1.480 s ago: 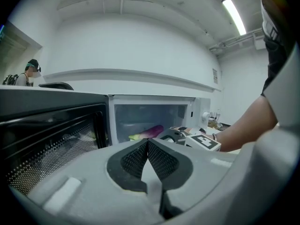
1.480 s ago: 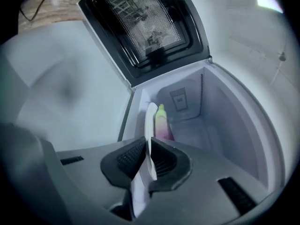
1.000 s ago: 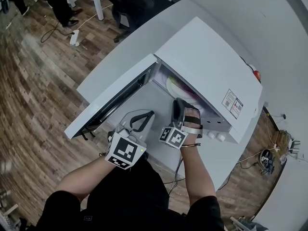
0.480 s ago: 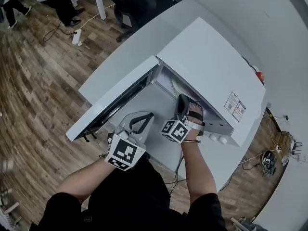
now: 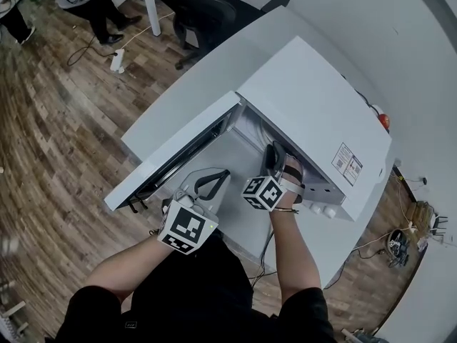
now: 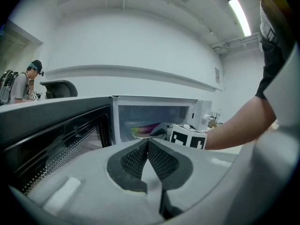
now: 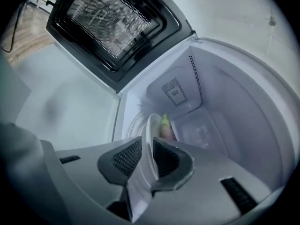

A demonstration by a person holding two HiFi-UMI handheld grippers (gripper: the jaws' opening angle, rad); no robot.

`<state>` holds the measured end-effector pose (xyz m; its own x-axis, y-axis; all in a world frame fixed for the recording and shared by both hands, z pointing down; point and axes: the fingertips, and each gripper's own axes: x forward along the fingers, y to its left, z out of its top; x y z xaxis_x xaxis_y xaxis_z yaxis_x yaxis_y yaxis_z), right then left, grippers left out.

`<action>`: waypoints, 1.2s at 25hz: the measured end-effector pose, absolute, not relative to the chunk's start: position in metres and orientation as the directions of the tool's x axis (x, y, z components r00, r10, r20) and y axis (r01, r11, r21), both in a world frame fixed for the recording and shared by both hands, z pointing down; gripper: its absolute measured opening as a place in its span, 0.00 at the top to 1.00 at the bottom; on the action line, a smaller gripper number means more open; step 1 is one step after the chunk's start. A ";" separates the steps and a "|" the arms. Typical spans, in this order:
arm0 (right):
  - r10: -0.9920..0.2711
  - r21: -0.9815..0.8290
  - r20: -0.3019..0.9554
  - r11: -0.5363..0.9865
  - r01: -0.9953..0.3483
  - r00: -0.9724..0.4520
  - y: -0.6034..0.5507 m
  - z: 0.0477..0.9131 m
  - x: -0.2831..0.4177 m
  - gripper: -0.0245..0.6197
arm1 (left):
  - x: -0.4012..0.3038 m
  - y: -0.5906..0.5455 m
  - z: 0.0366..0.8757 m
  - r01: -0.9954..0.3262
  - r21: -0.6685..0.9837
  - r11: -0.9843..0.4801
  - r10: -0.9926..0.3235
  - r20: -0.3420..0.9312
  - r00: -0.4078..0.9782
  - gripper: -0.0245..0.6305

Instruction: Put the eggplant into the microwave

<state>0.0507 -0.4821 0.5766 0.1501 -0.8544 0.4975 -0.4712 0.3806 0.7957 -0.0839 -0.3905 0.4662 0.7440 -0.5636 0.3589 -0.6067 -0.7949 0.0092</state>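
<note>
- My right gripper point(image 7: 148, 149) grips the plate point(image 7: 151, 123) rim; the eggplant point(image 7: 167, 129) on it is inside the microwave point(image 7: 211, 102)
- Left gripper point(image 6: 147, 148) clenched, empty, outside
- Next I'd set the plate flat, then let go

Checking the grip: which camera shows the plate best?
Right gripper view: the right gripper clamps the plate by its rim. Left gripper view shows it small inside the microwave; head view mostly hides it.

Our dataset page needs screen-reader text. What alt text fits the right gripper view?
The right hand-held gripper clamps the rim of a white plate carrying a purple eggplant, inside the white microwave. Its black-framed door stands open, upper left.
</note>
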 end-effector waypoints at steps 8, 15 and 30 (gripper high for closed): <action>-0.854 0.754 0.508 0.377 -0.537 0.115 -0.445 0.551 0.036 0.83 | -0.094 -0.372 0.441 -0.590 0.033 -0.807 -0.546 0.339 0.766 0.95; -0.850 0.590 0.526 0.365 -0.720 0.000 -0.388 0.501 0.009 0.85 | -0.101 -0.343 0.408 -0.556 0.037 -0.830 -0.521 0.302 0.798 0.95; -0.906 0.128 0.343 0.305 -0.944 -0.246 -0.236 0.369 0.012 0.90 | -0.088 -0.257 0.350 -0.534 0.065 -0.843 -0.505 0.248 0.827 0.95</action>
<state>0.0124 -0.2358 0.3689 -0.2464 -0.9063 0.3433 -0.9437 0.3050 0.1278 -0.0876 -0.2566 0.3505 0.8268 -0.5049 0.2480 -0.5341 -0.8429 0.0645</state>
